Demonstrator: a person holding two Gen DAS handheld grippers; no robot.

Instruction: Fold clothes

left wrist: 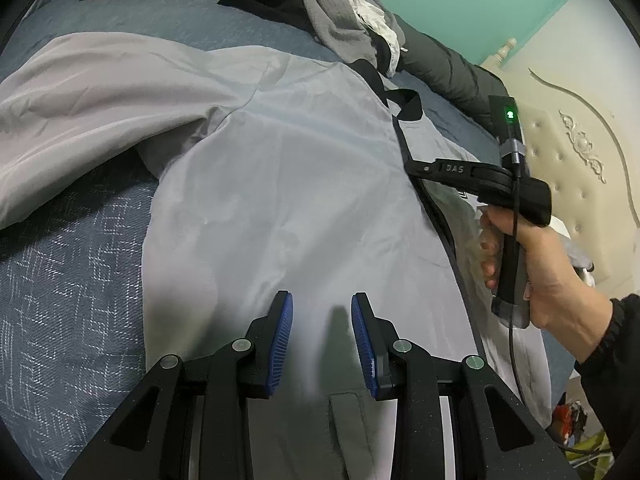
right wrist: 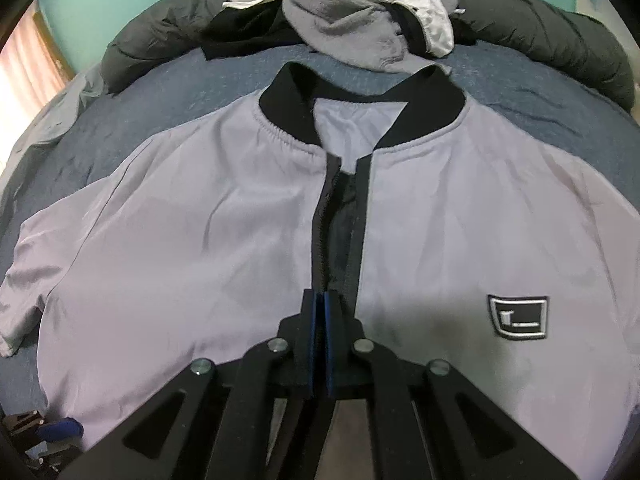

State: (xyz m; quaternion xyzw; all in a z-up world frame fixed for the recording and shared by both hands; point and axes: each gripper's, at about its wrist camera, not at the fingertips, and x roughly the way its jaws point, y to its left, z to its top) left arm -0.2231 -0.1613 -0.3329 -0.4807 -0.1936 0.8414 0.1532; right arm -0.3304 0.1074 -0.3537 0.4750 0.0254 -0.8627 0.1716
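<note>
A light grey zip jacket (right wrist: 200, 248) with a black collar (right wrist: 288, 88) lies front up on the blue bedspread (right wrist: 180, 92). It also shows in the left wrist view (left wrist: 300, 184). My left gripper (left wrist: 322, 312) is open and empty just above the jacket's left front panel. My right gripper (right wrist: 320, 300) is shut at the black zipper edge (right wrist: 320, 216); whether cloth is between the pads is hidden. In the left wrist view the right gripper (left wrist: 416, 168) rests at the zipper line, held by a hand (left wrist: 540, 272).
A pile of grey, white and black clothes (right wrist: 352, 32) and a dark puffer jacket (right wrist: 560, 40) lie at the far side of the bed. A cream headboard (left wrist: 580, 152) stands at the right. A black logo patch (right wrist: 518, 316) sits on the jacket's right chest.
</note>
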